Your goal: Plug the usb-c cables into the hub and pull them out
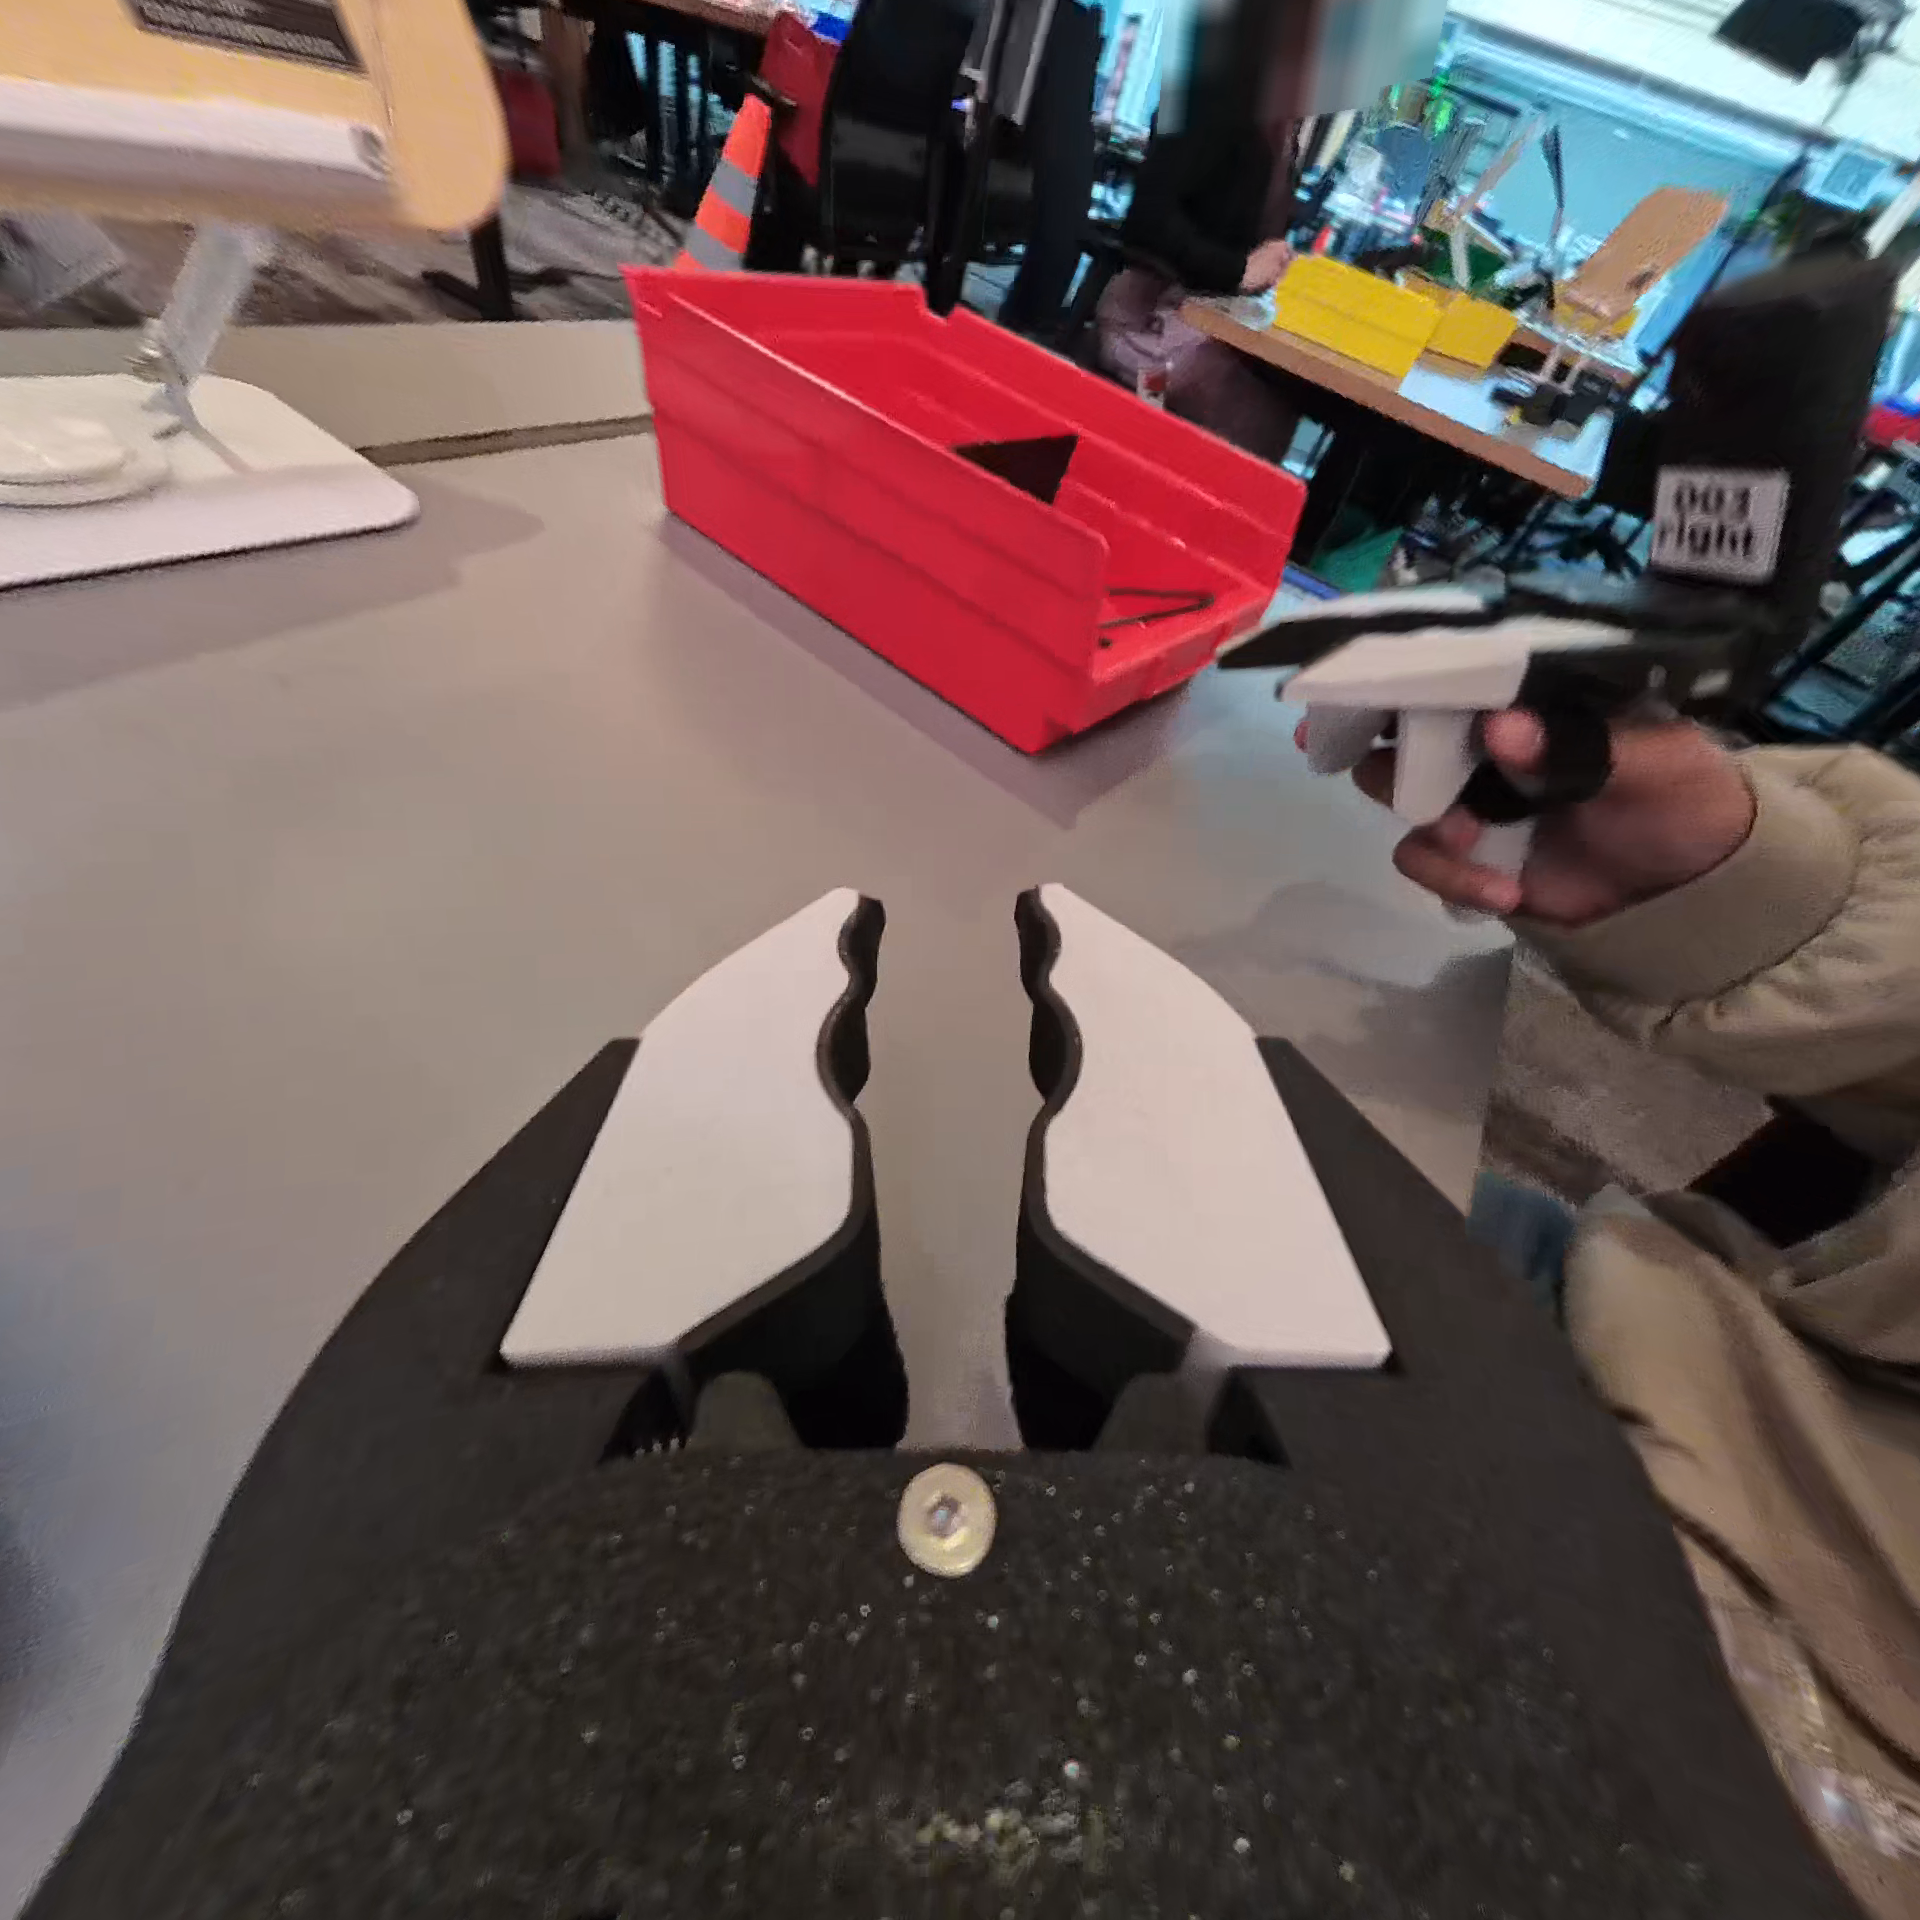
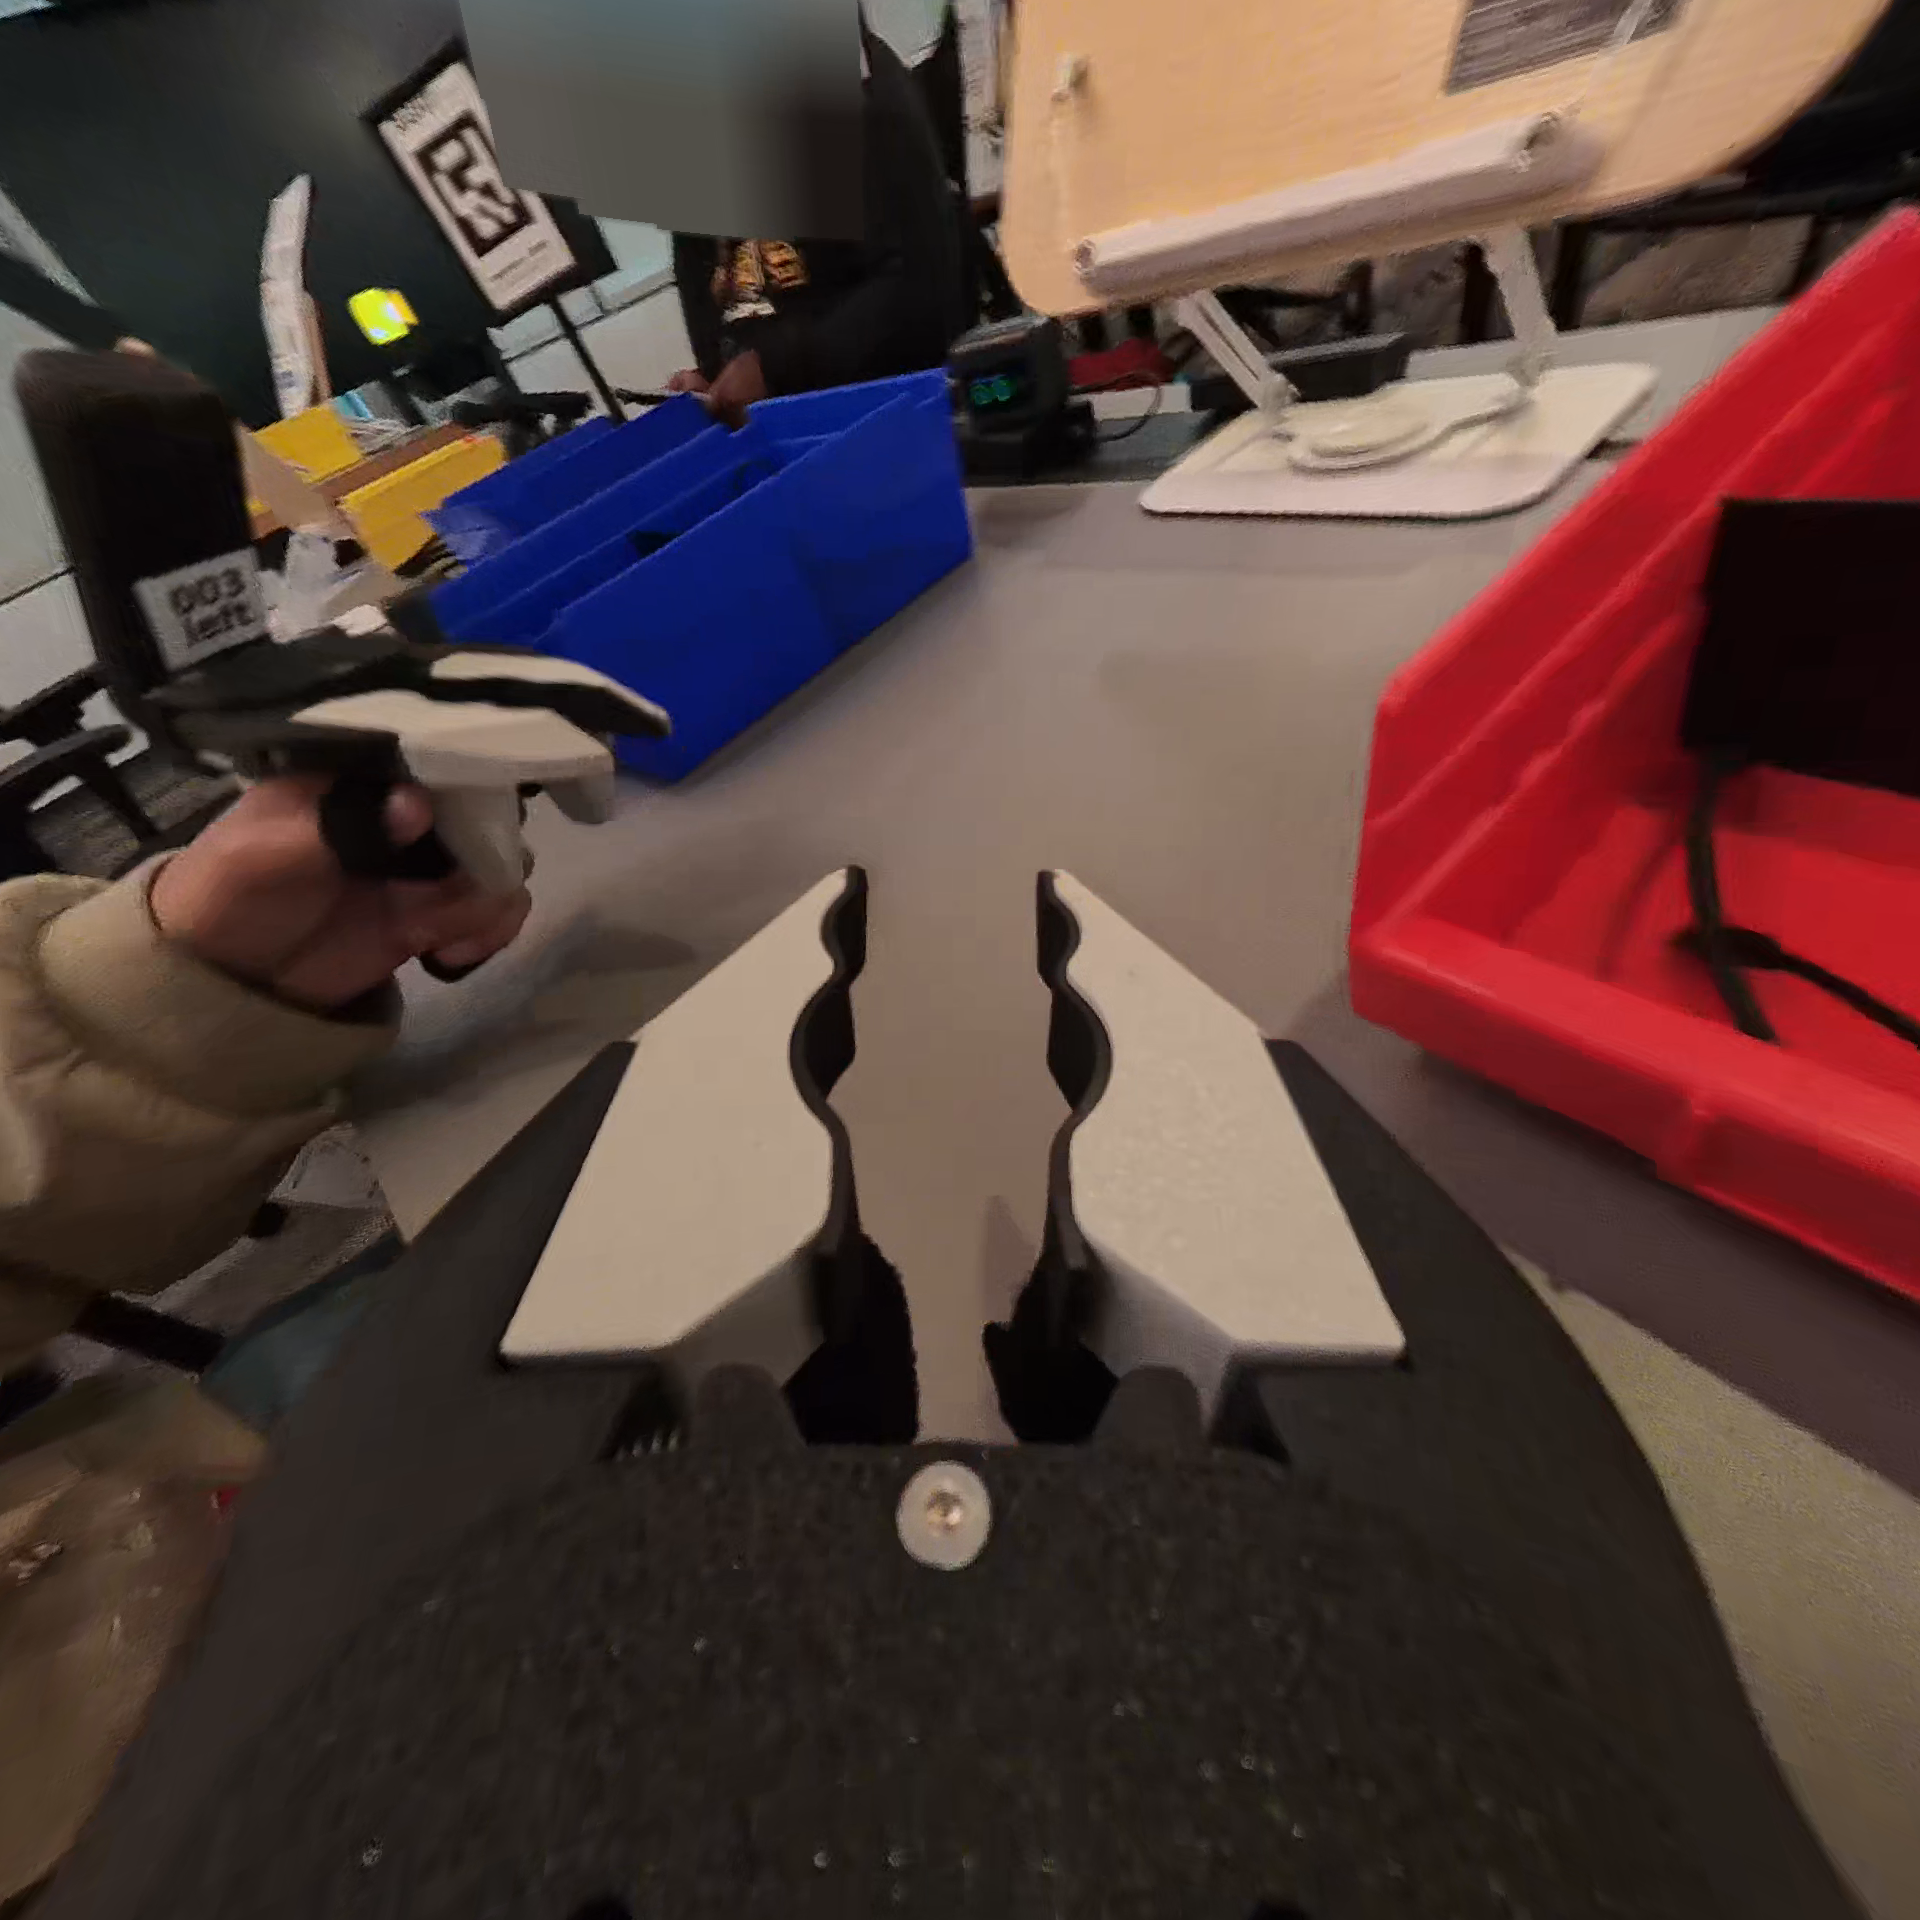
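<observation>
Left gripper (image 1: 949, 904) is hovering over the grey surface (image 1: 416, 935), lower centre of the left wrist view; jaws are standing apart with a narrow gap, nothing between them. Right gripper (image 2: 951, 883) is hovering likewise, lower centre of the right wrist view; jaws are parted slightly wider, holding nothing.

Red bin (image 1: 935, 499) is sitting on the surface, upper centre of the left wrist view. A black flat piece (image 2: 1808, 644) is leaning inside the bin at the right edge of the right wrist view, with a black cable (image 2: 1714, 935) trailing from it onto the bin floor; cannot tell whether this piece is the hub, and no plug ends are resolving.

Blue bin (image 2: 727, 582) is sitting in the upper left of the right wrist view, beyond the other gripper. White stand (image 2: 1403, 447) is carrying a tan board (image 2: 1299, 125), upper right.

A hand (image 1: 1590, 831) in a beige sleeve (image 1: 1766, 935) is gripping the right gripper's handle, right of the left wrist view
</observation>
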The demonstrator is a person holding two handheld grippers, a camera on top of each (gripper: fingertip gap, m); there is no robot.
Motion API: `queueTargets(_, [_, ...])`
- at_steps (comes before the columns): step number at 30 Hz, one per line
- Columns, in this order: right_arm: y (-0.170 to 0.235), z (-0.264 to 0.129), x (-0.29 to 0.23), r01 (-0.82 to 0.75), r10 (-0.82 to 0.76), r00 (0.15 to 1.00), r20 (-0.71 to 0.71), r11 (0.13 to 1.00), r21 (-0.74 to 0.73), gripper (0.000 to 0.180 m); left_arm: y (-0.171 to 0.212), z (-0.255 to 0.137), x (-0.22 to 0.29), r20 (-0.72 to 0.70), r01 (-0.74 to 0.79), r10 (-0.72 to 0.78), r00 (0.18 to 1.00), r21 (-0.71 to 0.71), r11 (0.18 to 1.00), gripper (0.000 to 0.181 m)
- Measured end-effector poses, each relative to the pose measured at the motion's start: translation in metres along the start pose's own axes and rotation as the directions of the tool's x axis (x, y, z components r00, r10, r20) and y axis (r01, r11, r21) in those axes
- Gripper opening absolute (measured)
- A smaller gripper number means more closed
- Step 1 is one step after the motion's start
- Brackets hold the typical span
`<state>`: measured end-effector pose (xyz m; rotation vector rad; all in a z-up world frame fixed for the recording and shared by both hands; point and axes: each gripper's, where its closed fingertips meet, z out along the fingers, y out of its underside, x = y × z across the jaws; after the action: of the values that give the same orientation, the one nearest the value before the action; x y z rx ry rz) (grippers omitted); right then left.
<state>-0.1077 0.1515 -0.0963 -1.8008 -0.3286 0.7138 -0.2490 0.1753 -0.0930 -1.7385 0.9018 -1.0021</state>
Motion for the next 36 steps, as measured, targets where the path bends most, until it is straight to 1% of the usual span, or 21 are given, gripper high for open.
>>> queueTargets(2, [-0.007, 0.0, -0.003, 0.042, -0.042, 0.999, 0.007, 0.998, 0.036, 0.032, -0.025, -0.018, -0.018, 0.078, 0.025, -0.025, 0.997, 0.006, 1.0, 0.025])
queueTargets(5, [0.003, 0.0, -0.002, 0.058, -0.058, 0.998, 0.036, 0.998, -0.007, 0.032, -0.076, -0.06, -0.061, 0.2, -0.017, 0.007, 0.98, 0.049, 0.999, 0.025])
queueTargets(6, [0.003, -0.001, -0.002, 0.065, -0.064, 0.997, 0.049, 0.998, -0.006, 0.032, -0.088, -0.074, -0.081, 0.244, -0.055, 0.049, 0.969, 0.018, 0.998, 0.026])
queueTargets(7, [0.001, -0.003, -0.002, 0.074, -0.074, 0.996, 0.054, 0.997, 0.001, 0.032, -0.096, -0.086, -0.101, 0.269, -0.1, 0.109, 0.957, -0.048, 0.994, 0.03])
queueTargets(9, [-0.004, -0.007, 0.001, 0.091, -0.092, 0.994, 0.052, 0.995, 0.031, 0.032, -0.103, -0.1, -0.139, 0.242, -0.195, 0.247, 0.938, -0.219, 0.956, 0.039])
queueTargets(10, [-0.006, -0.009, 0.002, 0.091, -0.093, 0.994, 0.056, 0.995, 0.042, 0.032, -0.103, -0.104, -0.16, 0.214, -0.246, 0.317, 0.924, -0.303, 0.921, 0.044])
queueTargets(12, [-0.006, -0.009, 0.006, 0.071, -0.074, 0.995, 0.071, 0.997, 0.041, 0.032, -0.103, -0.11, -0.207, 0.173, -0.345, 0.467, 0.867, -0.468, 0.814, 0.053])
queueTargets(13, [-0.006, -0.009, 0.007, 0.055, -0.058, 0.995, 0.082, 0.998, 0.041, 0.032, -0.102, -0.111, -0.229, 0.134, -0.396, 0.539, 0.831, -0.539, 0.744, 0.052])
queueTargets(15, [-0.009, -0.007, 0.005, 0.019, -0.025, 0.993, 0.116, 0.998, 0.053, 0.033, -0.095, -0.11, -0.275, 0.054, -0.473, 0.669, 0.741, -0.665, 0.578, 0.044])
queueTargets(16, [-0.011, -0.007, -0.001, 0.007, -0.017, 0.987, 0.162, 0.998, 0.064, 0.036, -0.086, -0.11, -0.297, 0.008, -0.484, 0.709, 0.705, -0.725, 0.49, 0.04])
queueTargets(17, [-0.016, -0.007, -0.013, -0.007, -0.014, 0.971, 0.238, 0.996, 0.087, 0.039, -0.075, -0.112, -0.317, -0.04, -0.472, 0.726, 0.686, -0.784, 0.403, 0.036])
queueTargets(18, [-0.023, -0.01, -0.027, -0.028, -0.012, 0.947, 0.322, 0.992, 0.121, 0.041, -0.062, -0.113, -0.333, -0.088, -0.453, 0.72, 0.689, -0.828, 0.332, 0.036])
queueTargets(19, [-0.029, -0.014, -0.037, -0.056, -0.006, 0.924, 0.383, 0.987, 0.151, 0.041, -0.05, -0.112, -0.343, -0.137, -0.447, 0.695, 0.706, -0.847, 0.287, 0.039])
queueTargets(20, [-0.031, -0.016, -0.044, -0.07, -0.006, 0.906, 0.422, 0.984, 0.164, 0.041, -0.04, -0.109, -0.349, -0.179, -0.458, 0.67, 0.721, -0.848, 0.267, 0.04])
queueTargets(23, [-0.02, -0.016, -0.055, -0.045, -0.016, 0.877, 0.48, 0.992, 0.115, 0.043, -0.019, -0.094, -0.355, -0.291, -0.528, 0.601, 0.745, -0.808, 0.262, 0.039])
queueTargets(24, [-0.018, -0.014, -0.055, -0.03, -0.023, 0.878, 0.479, 0.994, 0.104, 0.043, -0.013, -0.09, -0.356, -0.318, -0.537, 0.576, 0.754, -0.802, 0.261, 0.038])
queueTargets(26, [-0.016, -0.013, -0.054, -0.017, -0.037, 0.877, 0.48, 0.994, 0.107, 0.043, 0.002, -0.087, -0.36, -0.359, -0.523, 0.504, 0.786, -0.82, 0.231, 0.039])
queueTargets(29, [-0.023, -0.018, -0.058, -0.09, 0.013, 0.841, 0.54, 0.989, 0.116, 0.043, 0.021, -0.089, -0.368, -0.402, -0.496, 0.411, 0.818, -0.855, 0.151, 0.042])
queueTargets(32, [-0.027, -0.024, -0.06, -0.145, 0.052, 0.813, 0.58, 0.983, 0.115, 0.043, 0.026, -0.082, -0.379, -0.417, -0.497, 0.402, 0.815, -0.86, 0.115, 0.056])
queueTargets(33, [-0.026, -0.025, -0.059, -0.146, 0.055, 0.813, 0.58, 0.983, 0.112, 0.043, 0.027, -0.08, -0.38, -0.422, -0.494, 0.387, 0.82, -0.863, 0.107, 0.057])
queueTargets(36, [-0.022, -0.025, -0.059, -0.147, 0.068, 0.804, 0.59, 0.985, 0.087, 0.043, 0.033, -0.083, -0.38, -0.454, -0.497, 0.317, 0.833, -0.865, 0.068, 0.048])
